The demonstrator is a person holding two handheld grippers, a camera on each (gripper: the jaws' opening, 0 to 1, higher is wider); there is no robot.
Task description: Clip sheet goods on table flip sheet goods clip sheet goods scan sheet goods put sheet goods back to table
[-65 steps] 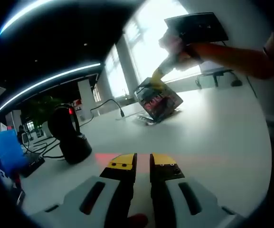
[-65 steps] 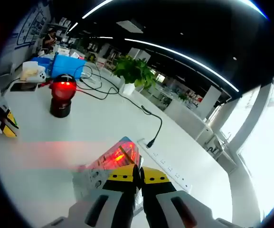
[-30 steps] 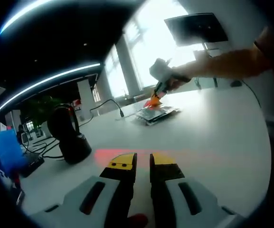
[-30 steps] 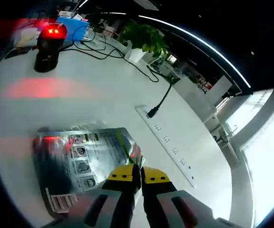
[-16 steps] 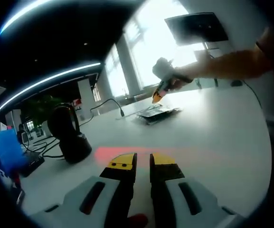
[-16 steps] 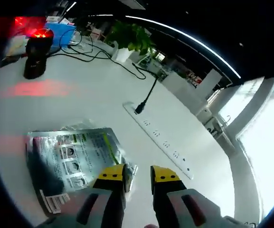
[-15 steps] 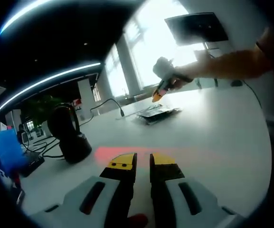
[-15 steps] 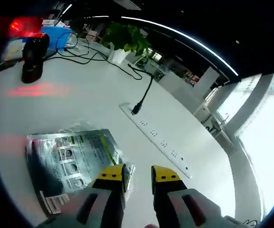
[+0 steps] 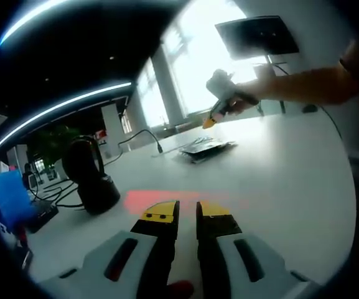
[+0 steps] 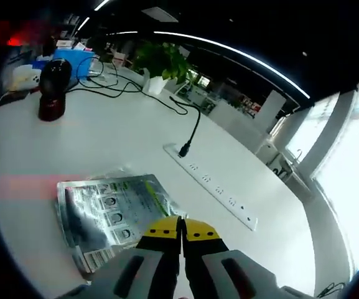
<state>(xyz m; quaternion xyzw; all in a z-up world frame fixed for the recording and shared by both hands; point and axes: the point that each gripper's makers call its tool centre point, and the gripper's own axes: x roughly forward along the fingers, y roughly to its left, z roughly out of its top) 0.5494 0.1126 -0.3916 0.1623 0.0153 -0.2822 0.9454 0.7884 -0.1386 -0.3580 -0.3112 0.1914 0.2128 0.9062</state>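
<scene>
Moved: right gripper [image 10: 180, 224] let go of the packet and pulled up off it; jaws that were apart half a second ago are now pressed together on nothing.
Packet: silver foil packet [image 10: 107, 215] lies flat on the white table [image 10: 73, 146], printed side up, just past the right gripper's tips; far off in the left gripper view [image 9: 204, 147].
Right gripper, seen from left: held in the air above the packet [image 9: 219, 109].
Left gripper: yellow-tipped jaws [image 9: 186, 215] nearly touching, thin gap, holding nothing, low over the table.
Scanner: black stand scanner [image 9: 91, 177] near left.
Power strip: white [image 10: 210, 193], just right of the packet, black cable plugged in.
Plant: green, far side [image 10: 160, 59].
</scene>
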